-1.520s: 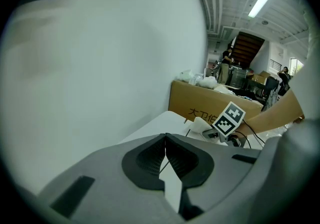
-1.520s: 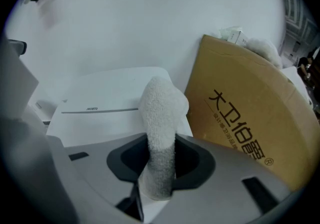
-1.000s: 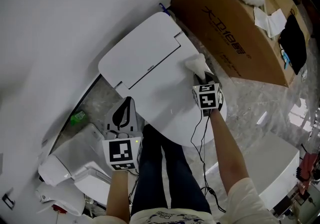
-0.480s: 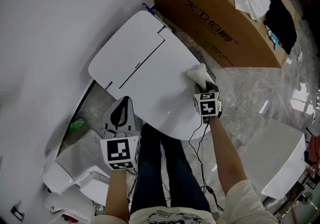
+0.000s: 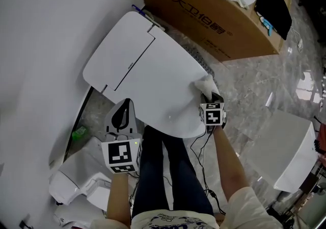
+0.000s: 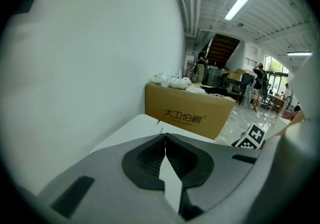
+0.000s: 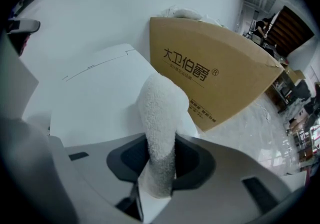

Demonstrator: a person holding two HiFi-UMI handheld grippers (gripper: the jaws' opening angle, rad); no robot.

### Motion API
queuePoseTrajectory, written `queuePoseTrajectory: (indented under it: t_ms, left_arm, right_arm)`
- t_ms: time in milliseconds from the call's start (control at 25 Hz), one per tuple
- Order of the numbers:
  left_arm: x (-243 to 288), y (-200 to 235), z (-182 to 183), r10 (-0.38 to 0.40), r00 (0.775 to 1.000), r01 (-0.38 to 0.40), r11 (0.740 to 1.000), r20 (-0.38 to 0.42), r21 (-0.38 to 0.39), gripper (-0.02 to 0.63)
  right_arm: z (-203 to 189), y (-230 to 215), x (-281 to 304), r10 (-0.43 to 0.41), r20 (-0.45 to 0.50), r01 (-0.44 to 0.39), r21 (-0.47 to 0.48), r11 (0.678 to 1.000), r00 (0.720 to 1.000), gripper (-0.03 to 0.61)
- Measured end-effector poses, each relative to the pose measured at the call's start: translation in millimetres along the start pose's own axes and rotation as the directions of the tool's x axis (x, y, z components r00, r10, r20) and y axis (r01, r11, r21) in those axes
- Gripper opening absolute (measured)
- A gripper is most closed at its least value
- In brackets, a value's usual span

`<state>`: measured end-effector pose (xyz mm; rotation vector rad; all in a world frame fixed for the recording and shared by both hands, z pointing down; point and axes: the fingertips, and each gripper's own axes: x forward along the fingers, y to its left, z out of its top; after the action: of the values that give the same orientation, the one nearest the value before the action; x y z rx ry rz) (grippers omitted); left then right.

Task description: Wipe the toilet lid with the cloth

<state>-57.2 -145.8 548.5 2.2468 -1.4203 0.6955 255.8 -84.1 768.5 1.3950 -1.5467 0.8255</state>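
The white toilet lid (image 5: pixel 153 82) lies closed below me, its tank cover toward the wall. My right gripper (image 5: pixel 209 93) is shut on a white fluffy cloth (image 5: pixel 206 84) that rests on the lid's right edge. In the right gripper view the cloth (image 7: pixel 160 118) stands up between the jaws, over the lid (image 7: pixel 100 98). My left gripper (image 5: pixel 124 116) hangs near the lid's near-left edge, jaws together and holding nothing. The left gripper view shows its closed jaws (image 6: pixel 165 150) and the lid (image 6: pixel 135 128) beyond them.
A large brown cardboard box (image 5: pixel 214 14) stands just right of the toilet, with cloths and papers on top. A white wall (image 5: pixel 46 34) runs along the left. White plastic parts (image 5: pixel 76 177) lie on the floor at lower left; a white block (image 5: pixel 285 146) sits on the marble floor at right.
The right gripper with the cloth has slid along the lid's right edge toward its near end. The left gripper has stayed where it was.
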Motion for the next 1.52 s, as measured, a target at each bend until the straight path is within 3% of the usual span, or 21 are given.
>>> queuePoseTrajectory:
  t_ms: [600,760,920,1320,1520]
  left_arm:
    - [-11,-16,0,-0.048,0.999,0.048,0.998,0.007,0.032,0.009]
    - [-16,-15,-3,-0.050,0.999,0.050,0.998,0.009,0.028,0.009]
    - [-22,-13,-8,-0.048,0.999,0.048,0.999,0.006,0.023,0.009]
    - [-32,0,-17,-0.015,1.000,0.015,1.000,0.007,-0.004,0.009]
    - [-37,11,-19,0.013,1.000,-0.013,1.000,0.007,-0.019,0.009]
  right_arm:
    - [-93,-17,-34,-0.079,-0.082,0.093,0.187,0.978,0.994,0.109]
    - [-111,-13,-42,-0.092,-0.105,0.117,0.259,0.959,0.990,0.109]
    - [-127,-5,-49,-0.107,-0.126,0.146,0.368,0.918,0.986,0.109]
    - [-123,26,-51,-0.117,-0.175,0.194,0.541,0.818,0.978,0.105]
    - [-98,51,-43,-0.087,-0.140,0.151,0.542,0.827,0.986,0.106]
